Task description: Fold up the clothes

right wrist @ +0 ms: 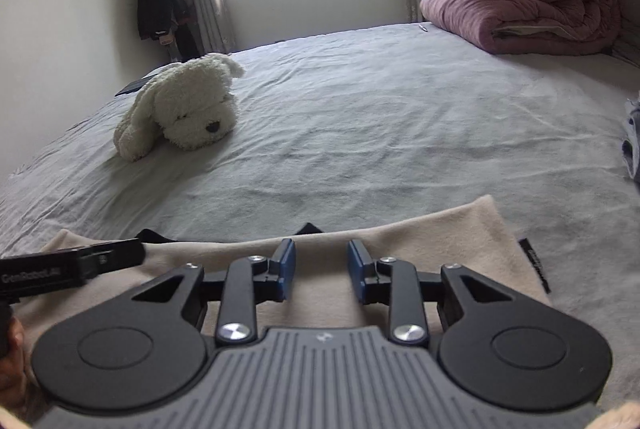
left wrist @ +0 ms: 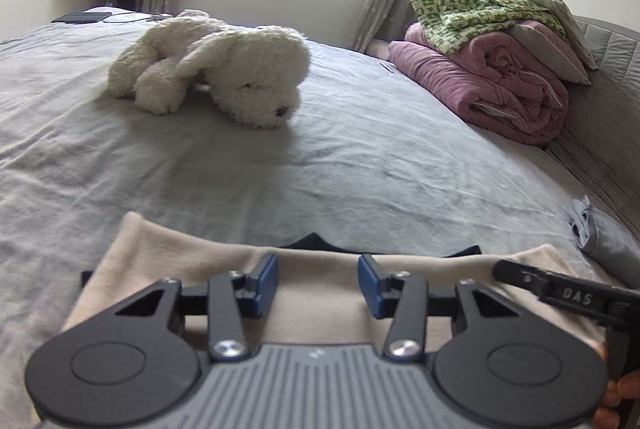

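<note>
A beige fleece garment (left wrist: 172, 253) lies flat on the grey bed sheet, near its front edge, with a dark lining peeking out along its far edge (left wrist: 308, 242). My left gripper (left wrist: 318, 283) hovers over the garment, open, nothing between its blue pads. The right gripper's black finger (left wrist: 560, 289) pokes in from the right. In the right wrist view the same beige garment (right wrist: 472, 229) fills the foreground. My right gripper (right wrist: 321, 271) is open above it, empty. The left gripper's body (right wrist: 72, 265) enters from the left.
A white plush dog (left wrist: 216, 69) lies mid-bed, also seen as plush dog (right wrist: 188, 109). A rolled pink quilt with green patterned fabric (left wrist: 492, 61) is stacked at the right by the headboard. A grey garment (left wrist: 600, 233) lies at the right edge. A dark device (left wrist: 82, 16) rests at the far left.
</note>
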A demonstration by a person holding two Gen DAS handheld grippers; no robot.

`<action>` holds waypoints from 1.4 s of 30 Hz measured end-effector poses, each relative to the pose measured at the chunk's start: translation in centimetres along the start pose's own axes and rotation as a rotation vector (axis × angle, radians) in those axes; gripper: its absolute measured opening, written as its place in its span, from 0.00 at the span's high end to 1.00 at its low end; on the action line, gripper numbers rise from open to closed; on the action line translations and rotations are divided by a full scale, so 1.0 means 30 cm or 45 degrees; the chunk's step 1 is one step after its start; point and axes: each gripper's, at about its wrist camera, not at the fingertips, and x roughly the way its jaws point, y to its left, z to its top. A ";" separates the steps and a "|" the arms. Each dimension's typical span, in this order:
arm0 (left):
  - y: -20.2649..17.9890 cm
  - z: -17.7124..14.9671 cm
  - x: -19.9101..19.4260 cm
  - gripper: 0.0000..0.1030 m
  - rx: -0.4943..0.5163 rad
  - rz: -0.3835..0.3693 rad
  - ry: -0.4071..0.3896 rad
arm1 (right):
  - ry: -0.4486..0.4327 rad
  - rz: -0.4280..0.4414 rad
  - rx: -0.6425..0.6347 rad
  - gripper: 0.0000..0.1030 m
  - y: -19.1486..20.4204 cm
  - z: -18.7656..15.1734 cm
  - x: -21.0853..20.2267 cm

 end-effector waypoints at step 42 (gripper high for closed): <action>0.269 -0.238 -0.293 0.35 -1.124 -0.093 -0.016 | 0.079 0.248 1.176 0.44 -0.363 -0.182 -0.279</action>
